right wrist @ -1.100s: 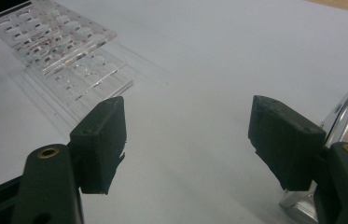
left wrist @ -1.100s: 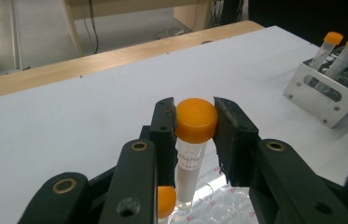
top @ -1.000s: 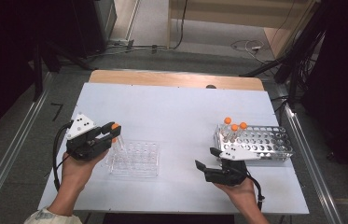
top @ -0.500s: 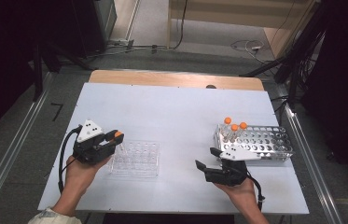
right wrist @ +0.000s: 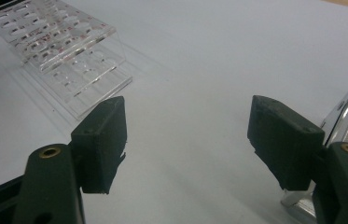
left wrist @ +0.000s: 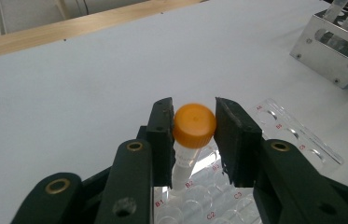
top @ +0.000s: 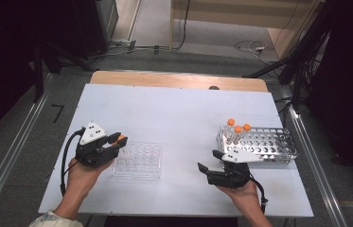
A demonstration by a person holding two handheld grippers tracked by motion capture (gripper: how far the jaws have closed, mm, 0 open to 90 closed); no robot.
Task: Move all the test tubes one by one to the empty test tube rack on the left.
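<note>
A tube with an orange cap [left wrist: 194, 126] stands upright between the jaws of my left gripper [left wrist: 194, 122], its lower end in a well at the left edge of the clear plastic rack [top: 138, 163]. Both pads still touch the cap, though the jaws have just been opening slightly. In the high view the left gripper [top: 117, 140] sits at the rack's left side. My right gripper [top: 207, 159] rests near the table's front, open and holding nothing, just left of the metal rack [top: 271, 142]. Its jaws [right wrist: 188, 135] stand wide over bare table.
Three orange-capped tubes [top: 238, 128] stand in the far left corner of the metal rack. The white table top [top: 174, 113] has a wooden strip along its far edge. Cables and dark stands lie on the floor beyond.
The left gripper has sunk a little and shifted toward the clear rack with the tube. The right gripper has kept still.
</note>
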